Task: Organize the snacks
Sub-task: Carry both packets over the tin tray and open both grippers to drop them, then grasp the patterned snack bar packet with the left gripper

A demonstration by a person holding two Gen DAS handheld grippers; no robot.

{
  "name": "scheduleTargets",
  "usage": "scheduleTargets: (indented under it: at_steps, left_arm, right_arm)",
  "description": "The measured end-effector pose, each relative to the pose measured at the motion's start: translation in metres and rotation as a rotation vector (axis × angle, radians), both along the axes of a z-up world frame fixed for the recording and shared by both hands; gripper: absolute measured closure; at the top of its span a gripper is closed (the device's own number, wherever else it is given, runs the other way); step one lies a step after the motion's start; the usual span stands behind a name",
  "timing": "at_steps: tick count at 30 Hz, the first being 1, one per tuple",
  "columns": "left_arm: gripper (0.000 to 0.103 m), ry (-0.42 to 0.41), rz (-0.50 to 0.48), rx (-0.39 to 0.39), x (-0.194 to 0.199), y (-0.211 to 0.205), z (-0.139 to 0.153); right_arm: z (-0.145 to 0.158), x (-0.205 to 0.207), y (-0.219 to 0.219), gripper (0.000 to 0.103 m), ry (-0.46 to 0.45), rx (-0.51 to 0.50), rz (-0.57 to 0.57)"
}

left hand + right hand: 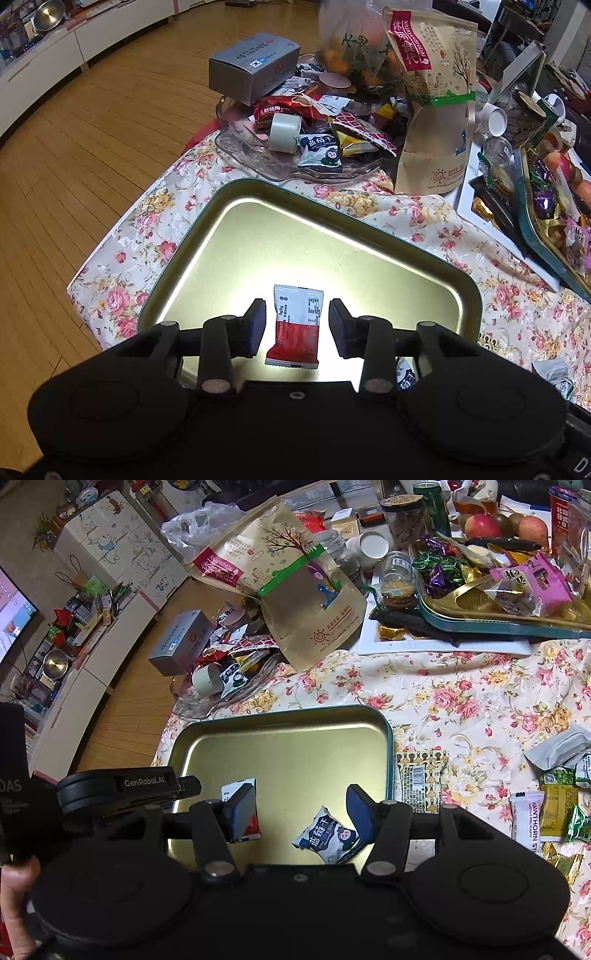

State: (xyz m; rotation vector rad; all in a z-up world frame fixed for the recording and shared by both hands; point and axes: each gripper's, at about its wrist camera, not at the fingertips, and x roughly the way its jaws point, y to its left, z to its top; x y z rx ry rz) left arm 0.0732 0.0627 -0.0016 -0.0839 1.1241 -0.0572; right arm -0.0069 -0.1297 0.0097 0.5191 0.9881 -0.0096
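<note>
Both tongs stand open over the gold tray: the left tongs straddle a red-and-white packet lying flat on it, the right tongs hang over a blue-and-white packet at its near rim. That packet could slip off if nudged. Loose snacks wait on the counter; a paper bag and glass dish crowd behind.
</note>
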Motion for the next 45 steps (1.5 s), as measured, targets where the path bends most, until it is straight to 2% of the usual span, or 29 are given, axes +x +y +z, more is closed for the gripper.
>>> scheduleTargets:
  at_steps: [10,16,21,26,32,35,45]
  left_arm:
    - [0.056,-0.037,-0.012,0.014,-0.007,-0.014,0.003]
    - [0.056,-0.060,-0.115,0.031,-0.019,-0.047,0.008]
    - [0.056,-0.089,-0.221,-0.015,-0.035,-0.082,0.013]
    - [0.056,-0.054,-0.356,-0.048,-0.046,-0.121,0.009]
    - [0.056,-0.001,-0.429,-0.054,-0.056,-0.160,-0.006]
    - [0.056,0.030,-0.446,-0.085,-0.057,-0.173,-0.014]
    - [0.057,0.047,-0.449,-0.050,-0.051,-0.195,-0.037]
  right_arm:
    - [-0.004,-0.001,-0.005,0.045,0.018,-0.027,-0.027]
    - [-0.007,-0.008,-0.027,0.044,0.039,-0.050,-0.079]
    - [-0.005,-0.025,-0.063,0.044,0.046,-0.069,-0.169]
    - [-0.005,-0.052,-0.116,0.044,0.068,-0.045,-0.337]
    - [-0.005,-0.091,-0.166,0.044,0.090,-0.014,-0.511]
    - [-0.005,-0.104,-0.176,0.044,0.099,-0.009,-0.544]
    - [-0.002,-0.117,-0.186,0.044,0.093,0.003,-0.540]
